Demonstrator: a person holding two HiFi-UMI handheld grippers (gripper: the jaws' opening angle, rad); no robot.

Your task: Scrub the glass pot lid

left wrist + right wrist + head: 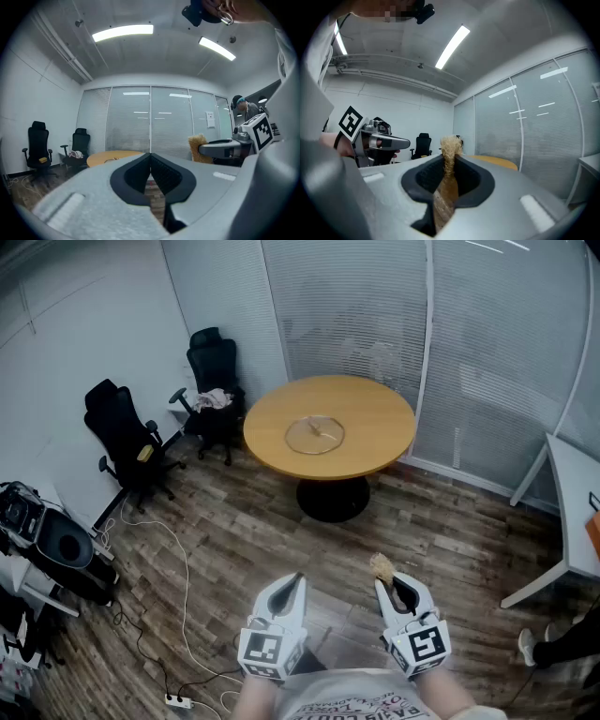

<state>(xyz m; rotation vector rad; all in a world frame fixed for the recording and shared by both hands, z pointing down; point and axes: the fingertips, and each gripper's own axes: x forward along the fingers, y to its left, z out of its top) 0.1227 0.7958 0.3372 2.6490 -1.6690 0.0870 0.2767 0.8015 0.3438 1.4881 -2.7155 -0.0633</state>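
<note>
**Q:** State of the left claw (pixel 150 158)?
**A:** Its jaws were together, dark pads meeting at the tips. Nothing was held between them.

**Q:** And the right claw (pixel 449 163)?
**A:** Clamped on a tan scrubber (pixel 450 146). The fibrous pad ran up the slot between the jaws, and its frayed end stuck out past the tips.

**Q:** How did the two stand to each other?
**A:** Side by side and apart, not touching. Both were low and close to the person's body, over the wood floor (pixel 234 540), with tips pointing forward.

**Q:** Where was the lid (pixel 315 435) relative to them?
**A:** Well ahead of both claws and touching neither. It lay flat near the middle of the round table (pixel 380 413). In the head view it sat ahead of the gap between the claws, nearer the left claw's line than the right's. Bare floor lay between the tips and the table's foot.

**Q:** Anything else logged?
**A:** Two black chairs (pixel 127 437) stood far ahead and left of the left claw, by the wall.
</note>
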